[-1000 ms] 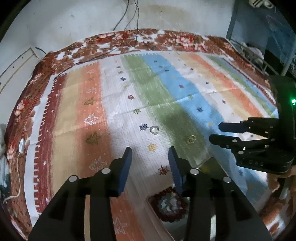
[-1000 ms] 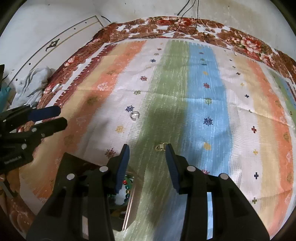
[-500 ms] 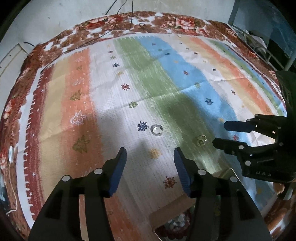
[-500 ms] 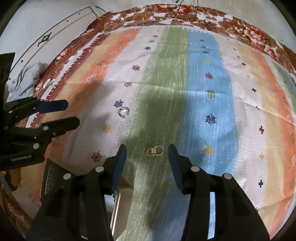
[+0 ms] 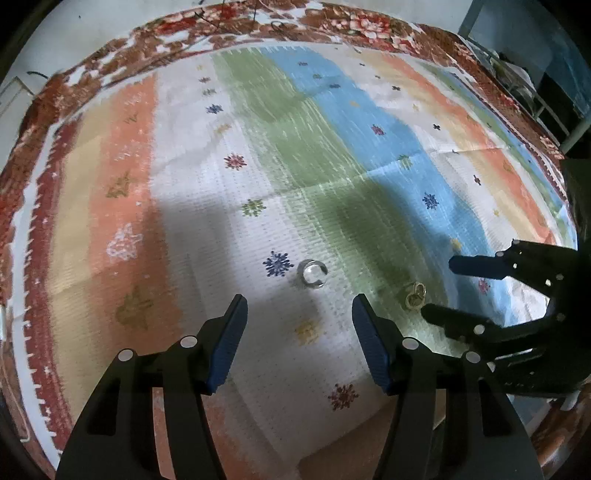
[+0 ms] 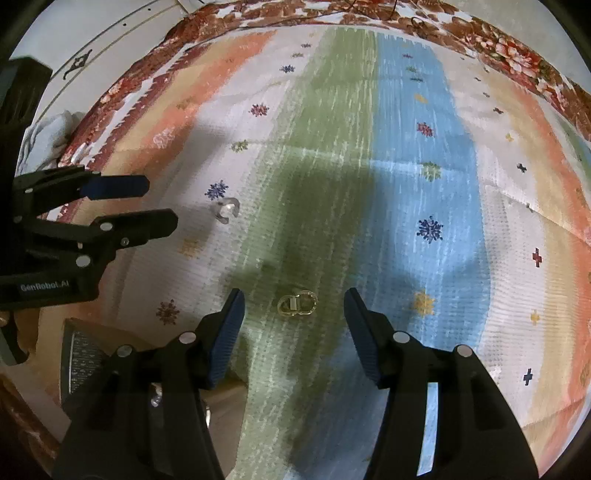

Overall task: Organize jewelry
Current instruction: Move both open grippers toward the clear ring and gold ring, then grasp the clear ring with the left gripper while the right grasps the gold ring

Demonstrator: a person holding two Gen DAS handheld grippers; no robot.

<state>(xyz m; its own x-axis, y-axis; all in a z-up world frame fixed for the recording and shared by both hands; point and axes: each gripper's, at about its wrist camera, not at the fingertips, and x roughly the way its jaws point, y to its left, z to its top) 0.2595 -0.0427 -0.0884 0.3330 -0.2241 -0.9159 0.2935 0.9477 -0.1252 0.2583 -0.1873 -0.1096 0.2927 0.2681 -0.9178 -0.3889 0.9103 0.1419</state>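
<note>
A silver open ring [image 5: 312, 273] lies on the striped cloth [image 5: 184, 206], just ahead of my open, empty left gripper [image 5: 299, 317]. It also shows in the right wrist view [image 6: 224, 209], next to the left gripper [image 6: 147, 206]. A gold double-loop piece [image 6: 297, 303] lies on the green stripe, between the fingertips of my open, empty right gripper [image 6: 293, 314]. In the left wrist view the gold piece [image 5: 415, 294] sits between the fingers of the right gripper [image 5: 439, 290].
A jewelry box [image 6: 83, 363] with a patterned lining stands at the near edge, partly behind the right gripper's left finger. A floral bedspread border [image 5: 258, 22] rings the cloth. A white cloth heap [image 6: 44, 136] lies off the left side.
Both grippers have moved forward and down over the cloth. The rings now look larger and closer. The gold piece now sits between the right gripper's fingertips. The box has slid mostly out of view.
</note>
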